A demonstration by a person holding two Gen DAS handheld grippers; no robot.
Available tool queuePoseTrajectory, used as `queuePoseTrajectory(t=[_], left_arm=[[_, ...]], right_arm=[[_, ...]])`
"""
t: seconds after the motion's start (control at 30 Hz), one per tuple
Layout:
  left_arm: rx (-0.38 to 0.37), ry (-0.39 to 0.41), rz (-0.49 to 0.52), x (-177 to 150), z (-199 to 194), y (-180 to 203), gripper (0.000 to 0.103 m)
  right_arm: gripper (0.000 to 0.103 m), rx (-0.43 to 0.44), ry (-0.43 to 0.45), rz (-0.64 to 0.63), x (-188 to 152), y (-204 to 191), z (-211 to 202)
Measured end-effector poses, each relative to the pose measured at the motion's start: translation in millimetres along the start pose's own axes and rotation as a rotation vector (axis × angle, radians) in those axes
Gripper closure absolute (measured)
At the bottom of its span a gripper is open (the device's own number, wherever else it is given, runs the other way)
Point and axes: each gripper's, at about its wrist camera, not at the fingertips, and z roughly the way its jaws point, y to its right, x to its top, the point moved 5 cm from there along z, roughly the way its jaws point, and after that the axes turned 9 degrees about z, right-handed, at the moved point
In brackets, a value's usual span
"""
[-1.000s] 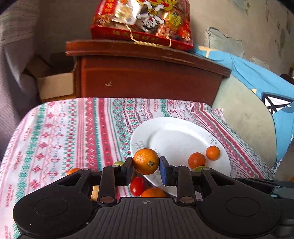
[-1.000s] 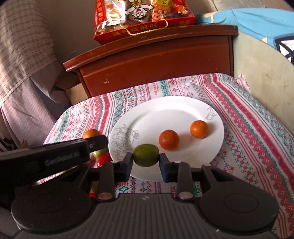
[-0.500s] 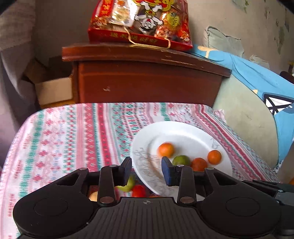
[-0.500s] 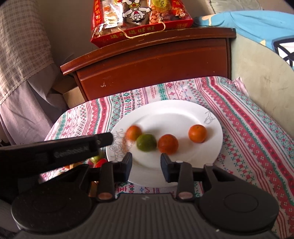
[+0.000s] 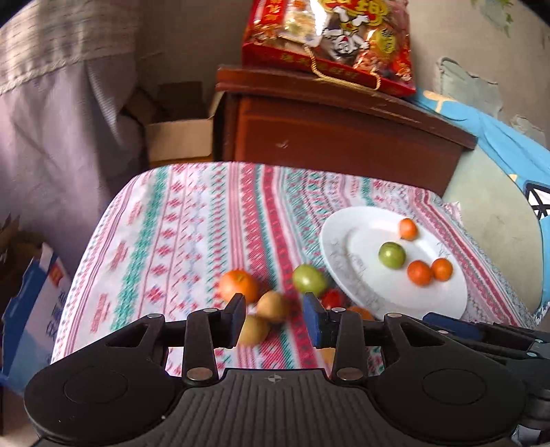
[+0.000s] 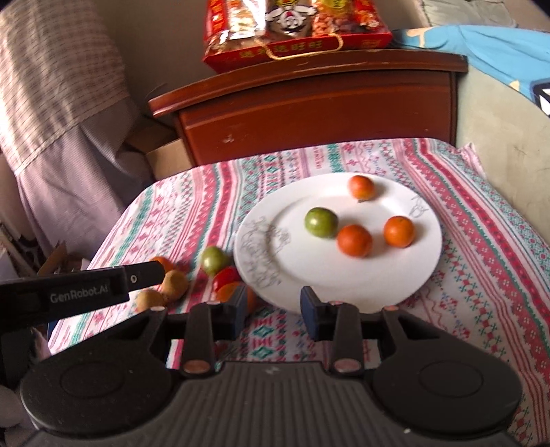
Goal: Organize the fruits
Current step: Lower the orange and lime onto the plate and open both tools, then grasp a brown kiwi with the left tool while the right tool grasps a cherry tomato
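A white plate sits on the striped tablecloth and holds a green fruit and three oranges, one at the back. My right gripper hovers open before the plate's near rim, nothing between its pads. My left gripper is open too, over loose fruit left of the plate: an orange, a green fruit, two brown fruits, a red tomato. The nearer brown fruit shows through the gap, untouched. One of the left gripper's fingers reaches in from the left.
A dark wooden cabinet stands behind the table with a red snack box on top. A cardboard box and a curtain lie to the left, a blue carton by the table's left edge, blue fabric at right.
The left gripper let go of an orange and the right let go of the green fruit; both now lie on the plate. The left gripper swung left over the loose fruit.
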Motion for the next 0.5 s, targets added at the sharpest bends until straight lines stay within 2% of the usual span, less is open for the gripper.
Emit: queuePoseTrajectory(t=[0.5], left_arm=[[0.045, -0.040, -0.038, -27, -23, -26, 0.067]], right_arm=[[0.067, 0.048, -0.061, -0.057, -31, -26, -9]])
